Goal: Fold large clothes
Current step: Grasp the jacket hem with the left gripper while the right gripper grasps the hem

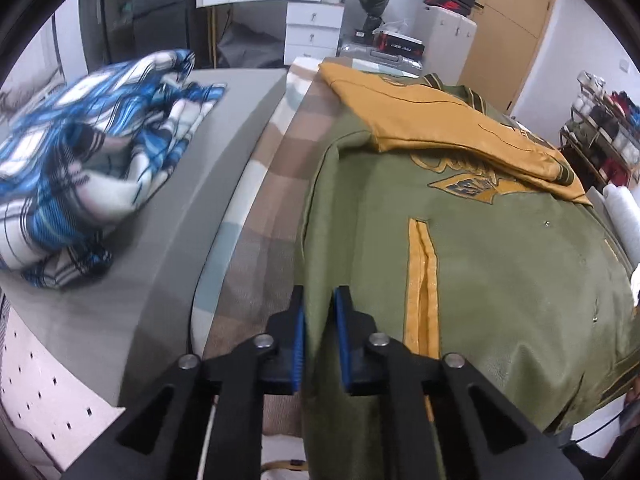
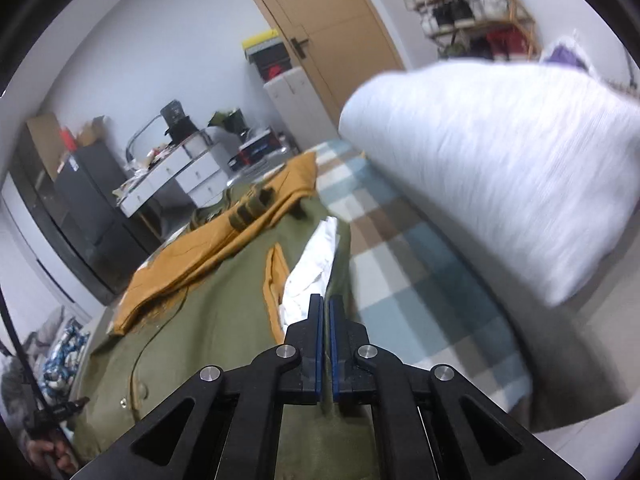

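1. On the checked bed cover [image 1: 276, 184] lies an olive jacket [image 1: 480, 264], mustard sleeves [image 1: 436, 120] folded across.
2. Left tongs [image 1: 320, 312] pinch its edge, slightly parted.
3. Right tongs [image 2: 325, 312], nearly closed, clamp its hem; only this view shows white lining [image 2: 312, 264].

Your left wrist camera sits low and close over the jacket [image 1: 480, 248], at its left edge, facing up its length toward the white drawers [image 1: 312, 20] and door [image 1: 508, 20]. Your right wrist camera sits as close at the right edge, facing the same way. Both views share jacket [image 2: 208, 312], drawers [image 2: 192, 180], door [image 2: 332, 40] and checked cover [image 2: 420, 272].
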The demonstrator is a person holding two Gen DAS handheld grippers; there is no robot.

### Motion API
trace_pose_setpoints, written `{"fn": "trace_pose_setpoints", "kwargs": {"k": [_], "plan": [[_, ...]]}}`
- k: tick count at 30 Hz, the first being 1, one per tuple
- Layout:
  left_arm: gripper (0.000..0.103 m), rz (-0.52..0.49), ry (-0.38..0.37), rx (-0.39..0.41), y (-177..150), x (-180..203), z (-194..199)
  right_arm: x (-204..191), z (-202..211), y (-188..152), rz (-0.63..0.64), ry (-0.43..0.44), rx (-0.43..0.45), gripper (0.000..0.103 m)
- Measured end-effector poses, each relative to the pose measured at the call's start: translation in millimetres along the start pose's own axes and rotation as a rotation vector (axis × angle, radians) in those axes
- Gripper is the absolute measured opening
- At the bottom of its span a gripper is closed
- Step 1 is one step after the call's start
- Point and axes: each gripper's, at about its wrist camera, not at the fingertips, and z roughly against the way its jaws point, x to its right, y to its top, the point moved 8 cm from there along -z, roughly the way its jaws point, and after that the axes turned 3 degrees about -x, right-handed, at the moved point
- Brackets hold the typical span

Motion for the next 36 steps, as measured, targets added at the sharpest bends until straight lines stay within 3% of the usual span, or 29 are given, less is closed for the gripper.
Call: {"fn": "trace_pose_setpoints", "kwargs": {"k": [4,7,10,11,13,14,15,17,19,20,22,23,24,25,28,32,36], "plan": [[0.002,-0.008,0.046,0.042,22,-9,-1,10,-3,-6,-0.017,-0.056,-0.032,0.001],[0.002,-0.002,0.059,0.042,33,-14,-5,4,-11,-9,0.063,-0.083,-0.082,0.002],[0.002,-0.025,0.026,0.052,31,-6,-3,3,-8,-13,0.077,-0.068,-0.106,0.013],[0.007,-0.029,-0.006,0.049,26,-3,-2,6,-4,-14,0.056,-0.04,-0.116,0.02],[0.032,-0.034,-0.045,0.033,16,3,0,10,1,-19,0.027,-0.007,-0.136,0.029],[0.054,-0.035,-0.055,0.02,10,5,0,14,5,-23,0.011,0.014,-0.154,0.032],[0.064,-0.042,-0.076,0.001,4,8,1,15,5,-27,0.01,0.022,-0.17,0.038],[0.064,-0.087,-0.097,-0.03,-10,16,1,14,6,-34,0.036,0.017,-0.198,0.046],[0.064,-0.128,-0.071,-0.031,-14,20,0,12,6,-39,0.059,0.025,-0.214,0.046],[0.063,-0.139,-0.068,-0.025,-14,21,0,9,4,-43,0.07,0.04,-0.228,0.046],[0.043,-0.128,-0.076,-0.022,-13,22,0,5,0,-46,0.083,0.042,-0.239,0.046],[0.027,-0.116,-0.086,-0.025,-11,22,-1,3,-5,-49,0.104,0.022,-0.239,0.043],[0.005,-0.108,-0.07,-0.015,-9,20,0,0,-7,-51,0.124,0.009,-0.23,0.022],[0.001,-0.108,-0.022,-0.003,-6,16,0,-4,-5,-51,0.143,0.003,-0.215,0.016],[0.001,-0.06,-0.052,0.026,3,7,6,-9,10,-39,0.129,0.034,-0.118,0.008],[0.0,-0.011,-0.029,0.065,18,-7,11,8,19,-15,0.03,-0.03,-0.008,0.006],[0.0,0.016,0.014,0.045,19,-14,4,18,7,-16,0.024,-0.125,-0.066,0.008]]}}
